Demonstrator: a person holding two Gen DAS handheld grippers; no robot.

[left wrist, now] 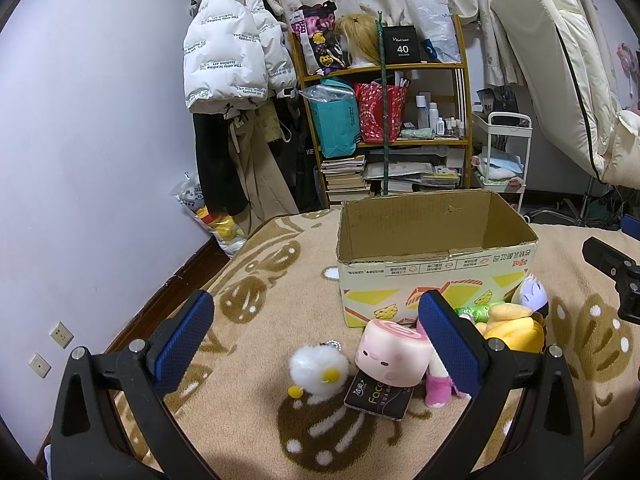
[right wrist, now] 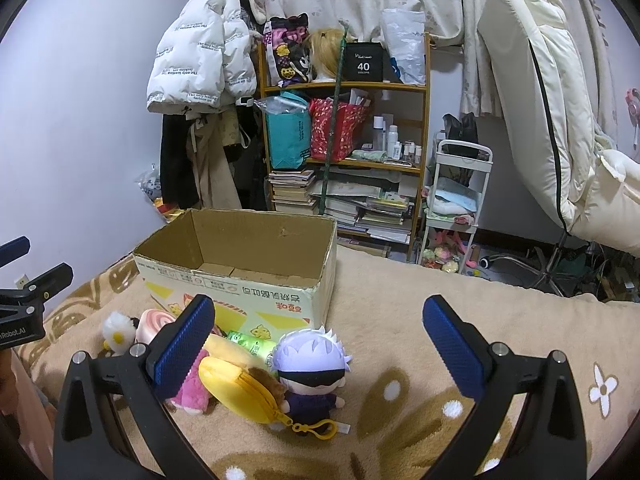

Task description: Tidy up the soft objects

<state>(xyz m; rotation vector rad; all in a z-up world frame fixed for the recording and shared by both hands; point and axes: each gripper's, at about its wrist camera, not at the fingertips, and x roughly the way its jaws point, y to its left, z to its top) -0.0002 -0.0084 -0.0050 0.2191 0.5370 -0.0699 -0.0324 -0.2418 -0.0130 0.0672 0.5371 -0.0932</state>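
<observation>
**Two grippers wide open above a row of soft toys**

Left gripper and right gripper both hold their jaws wide apart, gripping nothing. Nearest, at 6 o'clock in the left view, lie the white pom-pom chick and pink roll toy; the yellow pouch and white-haired doll follow. Beyond, at 12 o'clock, the cardboard box stands open on the patterned blanket.

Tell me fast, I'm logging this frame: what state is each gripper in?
Left gripper: open, blue-padded fingers spread, holding nothing.
Right gripper: open, blue-padded fingers spread, holding nothing.
</observation>
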